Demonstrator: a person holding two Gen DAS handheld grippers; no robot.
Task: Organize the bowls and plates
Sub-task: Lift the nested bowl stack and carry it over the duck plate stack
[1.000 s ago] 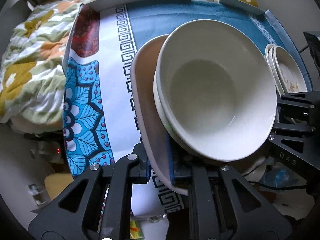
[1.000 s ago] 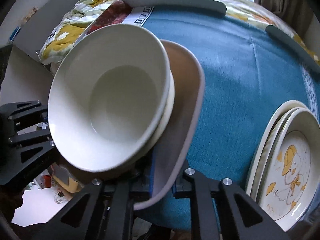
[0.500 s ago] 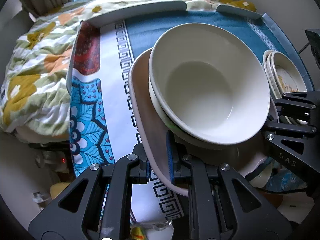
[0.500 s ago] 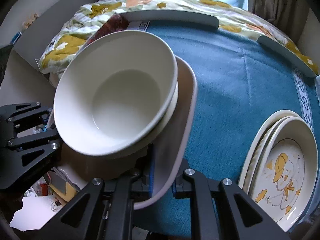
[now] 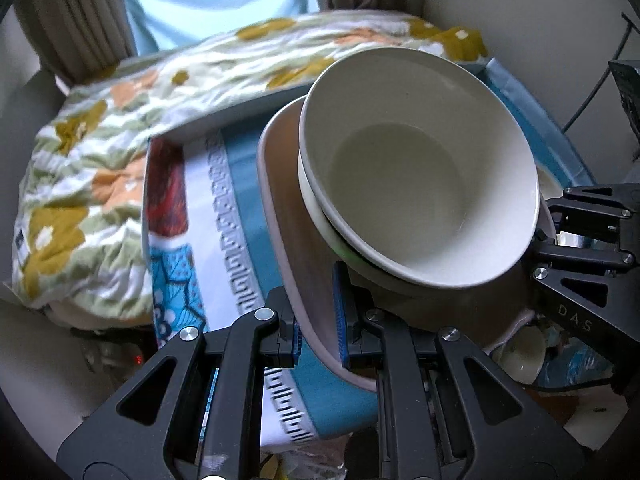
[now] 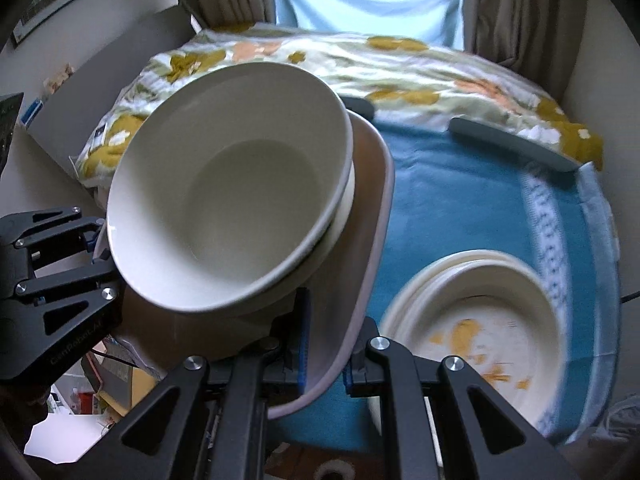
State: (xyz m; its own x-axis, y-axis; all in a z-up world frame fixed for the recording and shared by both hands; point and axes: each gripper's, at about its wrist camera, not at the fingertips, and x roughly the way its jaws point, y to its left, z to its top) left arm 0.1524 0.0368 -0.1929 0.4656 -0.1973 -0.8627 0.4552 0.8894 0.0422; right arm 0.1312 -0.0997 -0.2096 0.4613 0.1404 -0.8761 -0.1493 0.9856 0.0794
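Observation:
A pinkish-brown tray carries stacked white bowls, held in the air over the table. My left gripper is shut on the tray's left rim. My right gripper is shut on the tray's right rim; the bowls fill that view's left. A stack of white plates, the top one with a yellow duck print, sits on the blue tablecloth at the lower right, blurred. The right gripper also shows at the left wrist view's right edge.
A patterned blue-and-white cloth covers the table's left part. A floral quilt lies beyond the table, with curtains and a window behind. Grey table-edge guards sit at the far rim. Clutter and a small cup lie below the table's near edge.
Both grippers have lifted the tray with the bowls and tilted their view up; the quilt, curtains and window now show. The duck plates sit lower and blurred in the right wrist view.

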